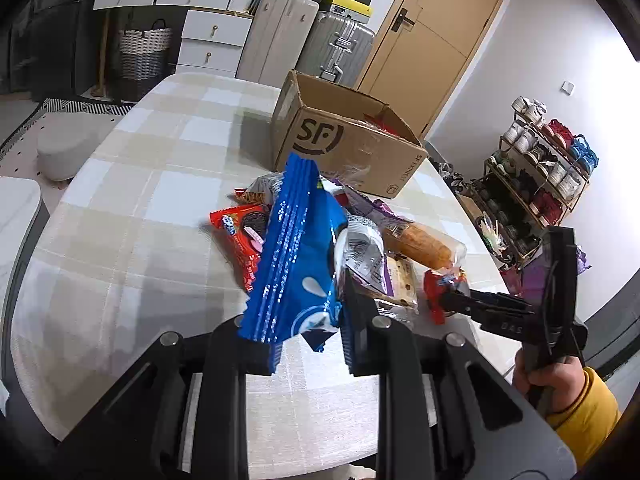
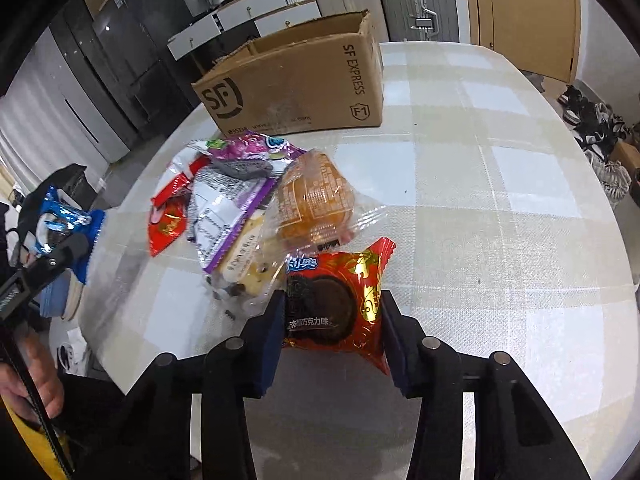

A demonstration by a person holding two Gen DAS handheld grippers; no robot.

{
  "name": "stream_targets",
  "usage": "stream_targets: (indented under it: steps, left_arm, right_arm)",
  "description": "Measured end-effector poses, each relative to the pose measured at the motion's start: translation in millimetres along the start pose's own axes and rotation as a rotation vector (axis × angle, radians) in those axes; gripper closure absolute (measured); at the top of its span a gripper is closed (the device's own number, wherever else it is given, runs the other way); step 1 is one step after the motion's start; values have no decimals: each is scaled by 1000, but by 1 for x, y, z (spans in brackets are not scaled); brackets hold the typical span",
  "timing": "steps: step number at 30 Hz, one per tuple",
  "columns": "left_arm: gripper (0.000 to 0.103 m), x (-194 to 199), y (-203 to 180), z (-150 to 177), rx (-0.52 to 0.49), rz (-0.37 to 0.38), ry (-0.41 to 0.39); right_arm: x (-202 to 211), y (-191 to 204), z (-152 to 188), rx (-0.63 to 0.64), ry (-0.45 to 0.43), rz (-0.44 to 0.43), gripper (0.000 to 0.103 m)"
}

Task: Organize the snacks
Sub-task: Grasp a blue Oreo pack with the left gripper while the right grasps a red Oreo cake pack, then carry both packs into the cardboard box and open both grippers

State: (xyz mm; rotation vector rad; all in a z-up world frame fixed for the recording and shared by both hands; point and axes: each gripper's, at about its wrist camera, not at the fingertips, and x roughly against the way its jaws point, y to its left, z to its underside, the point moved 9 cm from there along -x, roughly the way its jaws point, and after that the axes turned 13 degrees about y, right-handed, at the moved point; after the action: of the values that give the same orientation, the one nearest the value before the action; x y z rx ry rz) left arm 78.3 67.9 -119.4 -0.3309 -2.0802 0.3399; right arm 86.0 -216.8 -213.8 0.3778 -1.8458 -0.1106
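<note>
Left gripper point(image 1: 308, 336): I hold it low over the near edge of the table point(image 1: 132, 216), aimed toward the cardboard box point(image 1: 340, 144). Its fingers are fairly narrow and pinch the blue cookie packet point(image 1: 296, 264) at its lower end.
Blue cookie packet: it stands lifted off the cloth, long axis running up and away from me toward the box, crimped top edge highest. From the right wrist view I see it point(image 2: 68, 224) at the far left, end-on and partly behind the gripper's black frame.
Snack pile point(image 1: 380, 240): it lies on the table between the box and both grippers. The blue packet hides much of it from the left camera; I make out a red cookie packet point(image 1: 244, 236) at left and an orange bun in clear wrap point(image 1: 424, 244) lying slantwise.
Box: open top, tilted in the fisheye, standing at the far side of the table; I cannot see its inside well.
Right gripper point(image 2: 332, 320): I hold it level at the pile's near right edge. Its fingers close on the red chocolate cookie packet point(image 2: 340, 300), one pad on each side.
Red chocolate cookie packet: face up, printed side toward the camera, long axis running away from me; whether it clears the cloth I cannot tell.
Right hand point(image 1: 556, 380): wrapped round the handle, yellow sleeve at the wrist, partly cut off by the frame.
</note>
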Motion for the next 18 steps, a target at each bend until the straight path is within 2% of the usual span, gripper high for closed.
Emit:
stream_targets:
  steps: [13,18]
  left_arm:
    - [83,6,5,2,29,17,-14]
    - [83,9,3,2,22,25,-23]
  right_arm:
    - [47,6,24,-80,-98,-154,58]
    - [66,20,20,-52,-155,-191,58]
